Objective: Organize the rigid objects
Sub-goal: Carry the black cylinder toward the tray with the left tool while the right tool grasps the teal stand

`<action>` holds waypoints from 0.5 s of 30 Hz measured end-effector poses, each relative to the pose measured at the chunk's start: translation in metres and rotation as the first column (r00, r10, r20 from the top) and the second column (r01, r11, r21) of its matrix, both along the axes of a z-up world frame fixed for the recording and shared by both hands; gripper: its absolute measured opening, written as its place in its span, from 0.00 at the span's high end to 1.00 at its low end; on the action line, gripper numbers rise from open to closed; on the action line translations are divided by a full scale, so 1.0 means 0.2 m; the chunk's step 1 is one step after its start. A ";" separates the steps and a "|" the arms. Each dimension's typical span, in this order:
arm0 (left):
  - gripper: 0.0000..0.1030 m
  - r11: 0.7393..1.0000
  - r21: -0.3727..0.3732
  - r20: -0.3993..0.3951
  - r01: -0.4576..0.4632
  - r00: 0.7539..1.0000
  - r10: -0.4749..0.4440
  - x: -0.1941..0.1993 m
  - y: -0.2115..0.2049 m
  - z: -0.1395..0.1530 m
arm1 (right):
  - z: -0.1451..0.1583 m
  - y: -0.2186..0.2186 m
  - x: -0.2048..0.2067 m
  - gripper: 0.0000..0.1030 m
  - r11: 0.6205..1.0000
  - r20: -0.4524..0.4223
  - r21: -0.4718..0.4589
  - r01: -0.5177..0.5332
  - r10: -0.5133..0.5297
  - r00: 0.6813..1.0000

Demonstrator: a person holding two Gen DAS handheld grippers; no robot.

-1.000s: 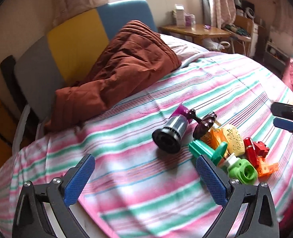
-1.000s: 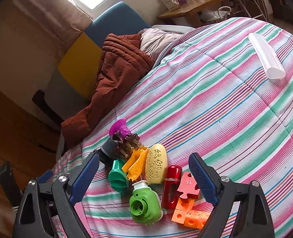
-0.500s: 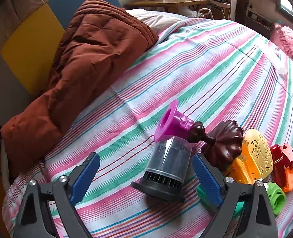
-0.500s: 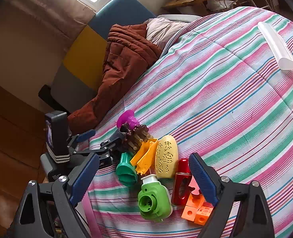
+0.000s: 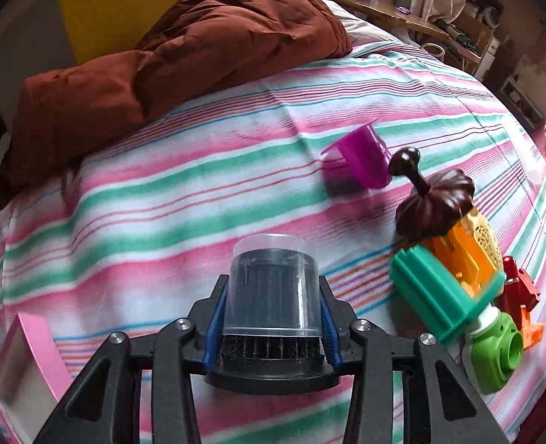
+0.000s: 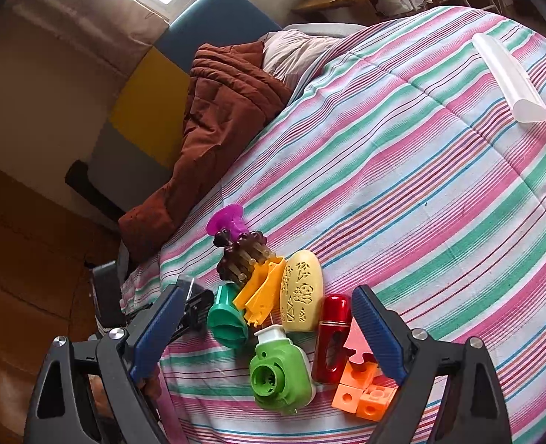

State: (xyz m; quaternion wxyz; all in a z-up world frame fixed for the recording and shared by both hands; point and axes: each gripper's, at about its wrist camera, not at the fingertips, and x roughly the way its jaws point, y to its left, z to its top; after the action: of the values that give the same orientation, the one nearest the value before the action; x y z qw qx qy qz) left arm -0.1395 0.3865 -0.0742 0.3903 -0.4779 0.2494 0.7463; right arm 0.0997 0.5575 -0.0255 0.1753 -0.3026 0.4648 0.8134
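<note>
Low centre of the left wrist view: left tool (image 5: 271, 314) closed on the grey filter canister (image 5: 271, 288), blue pads pressed against both sides of its clear shell, its black flanged base nearest the camera. Whether the canister is lifted off the striped bedspread (image 5: 161, 192) or resting on it, cannot tell; the frame is blurred.

Right of frame, same view: the pile of toys. Purple cup (image 5: 359, 162) lies tipped on its side, apart from the canister. Brown mushroom-shaped massager (image 5: 434, 203) leans on the orange piece (image 5: 458, 255); teal spool (image 5: 439, 296) and green punch (image 5: 495, 347) lie below it, touching. Pink tray (image 5: 32, 355) at lower left, near the bed edge.

Right wrist view: right tool (image 6: 269, 336) wide open, holding nothing, poised over the pile; green punch and red case (image 6: 332, 336) sit between its fingers, the yellow oval box (image 6: 301, 296) just above.

Risks, as judged:
- The shell is smooth and round, and the pads grip partway along it. A quick swing towards the tray could let it twist or slip out.
- The bedspread is soft and slopes off at the edges, so a dropped canister may roll away.
- The pile is interlocked. If the right tool closes now it could catch two pieces or nudge the massager over.
</note>
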 end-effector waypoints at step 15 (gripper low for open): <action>0.58 0.974 0.193 0.004 -0.119 0.993 0.121 0.43 -0.50 0.25 | 0.06 -0.19 -0.20 0.10 0.973 0.012 0.094 -0.209 0.209 0.978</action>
State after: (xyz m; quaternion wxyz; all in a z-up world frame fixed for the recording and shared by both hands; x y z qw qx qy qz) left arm -0.0532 0.2871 -0.0237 0.3882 -0.4491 0.1479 0.7911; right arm 0.0594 0.5191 -0.0128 0.1034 -0.3422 0.3909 0.8481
